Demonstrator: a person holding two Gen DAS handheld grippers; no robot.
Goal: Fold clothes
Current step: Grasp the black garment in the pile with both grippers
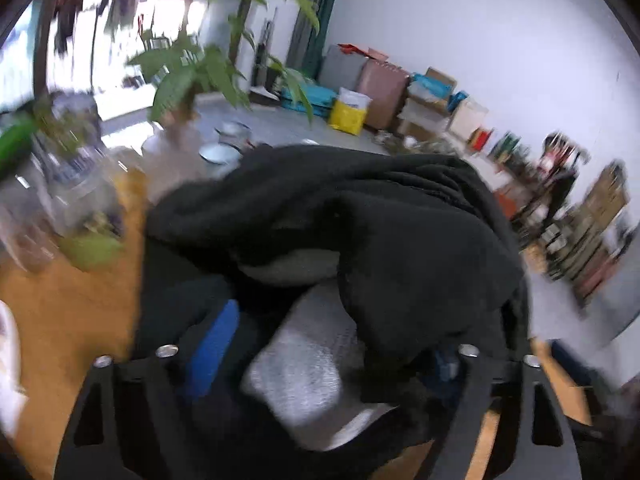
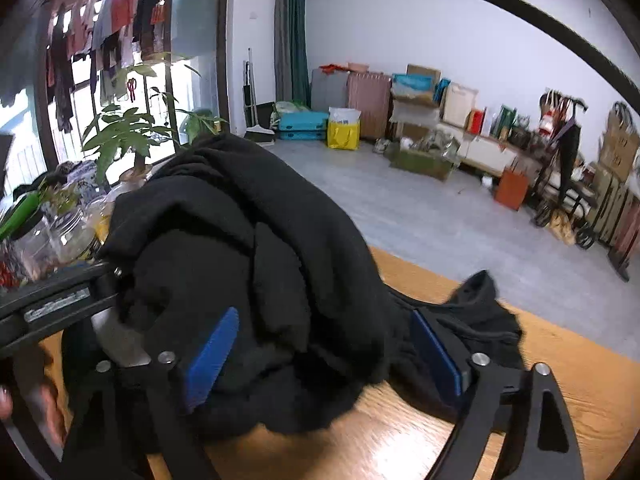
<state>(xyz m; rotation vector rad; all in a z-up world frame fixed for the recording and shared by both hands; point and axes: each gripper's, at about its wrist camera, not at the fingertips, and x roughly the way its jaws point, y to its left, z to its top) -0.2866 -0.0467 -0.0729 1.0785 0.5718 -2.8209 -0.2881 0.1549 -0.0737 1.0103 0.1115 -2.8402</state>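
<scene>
Blue-padded right gripper (image 2: 320, 354) and left gripper (image 1: 320, 354) are shown with jaws wide, each straddling the bunched black fleece garment (image 2: 248, 248) heaped on the wooden desk (image 2: 500, 420), apparently gathered for folding; contact cannot be confirmed.

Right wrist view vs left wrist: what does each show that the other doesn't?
Only the right wrist view shows the left gripper from the side, coming in at the left, a hand at the lower left edge, and the clothes hung at the window.

Only the left wrist view shows the grey lining inside the garment, and dishes on the floor.

Both show the bunched black garment on the wooden table, the leafy plant, and the yellow bag by the pink suitcase.
</scene>
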